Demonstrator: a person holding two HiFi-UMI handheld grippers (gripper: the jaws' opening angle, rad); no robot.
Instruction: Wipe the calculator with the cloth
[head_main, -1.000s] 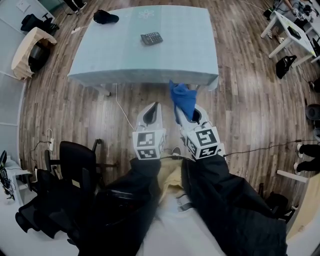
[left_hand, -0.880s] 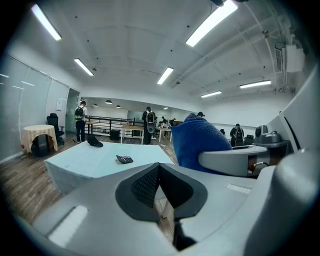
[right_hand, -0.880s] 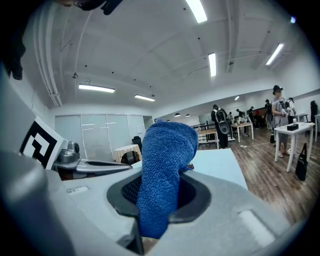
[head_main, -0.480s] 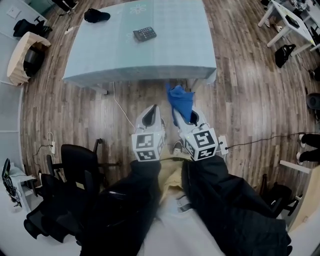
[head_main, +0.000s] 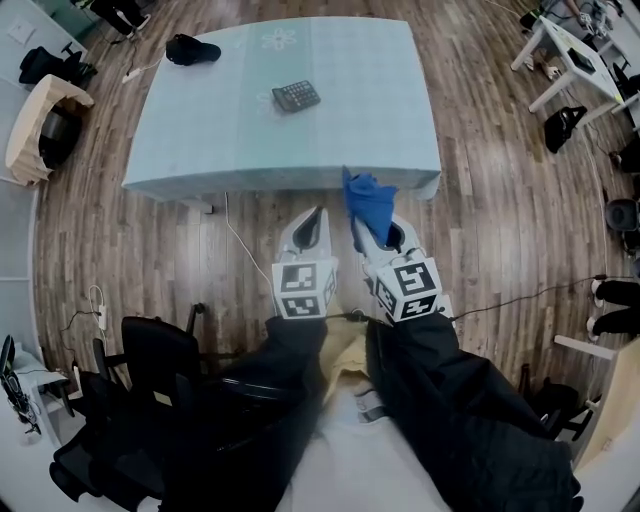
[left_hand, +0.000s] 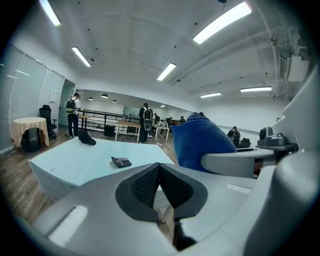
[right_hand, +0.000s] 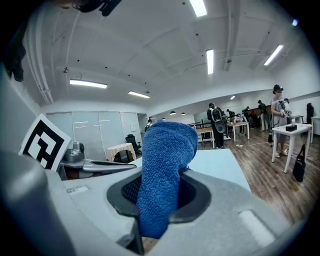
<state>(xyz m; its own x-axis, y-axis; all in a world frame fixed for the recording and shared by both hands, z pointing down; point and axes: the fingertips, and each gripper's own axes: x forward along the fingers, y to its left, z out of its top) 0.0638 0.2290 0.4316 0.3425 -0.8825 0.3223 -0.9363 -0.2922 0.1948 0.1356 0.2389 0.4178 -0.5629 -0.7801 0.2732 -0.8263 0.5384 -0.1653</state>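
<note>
Cloth (right_hand: 165, 170), blue and thick, stands between the jaws of the right gripper (head_main: 375, 238), which are closed on its lower part; its free upper part rises above the jaws and bends a little over. In the head view this gripper is just right of the frame centre, and the left gripper (head_main: 308, 222) is just beside it on the left. The left jaws are pressed together with nothing between them. Both grippers are held over the wooden floor (head_main: 500, 200), near the front edge of the table (head_main: 350, 110) but not above it. A black chair (head_main: 155, 340) stands at the lower left of the frame. The table with its pale blue cover fills the upper middle. On it lies the calculator (head_main: 297, 96), dark and flat, left of the table's middle and well apart from the cloth. Farther, at the upper left corner of the table, there is a dark object (head_main: 192, 48), which I cannot identify.
</note>
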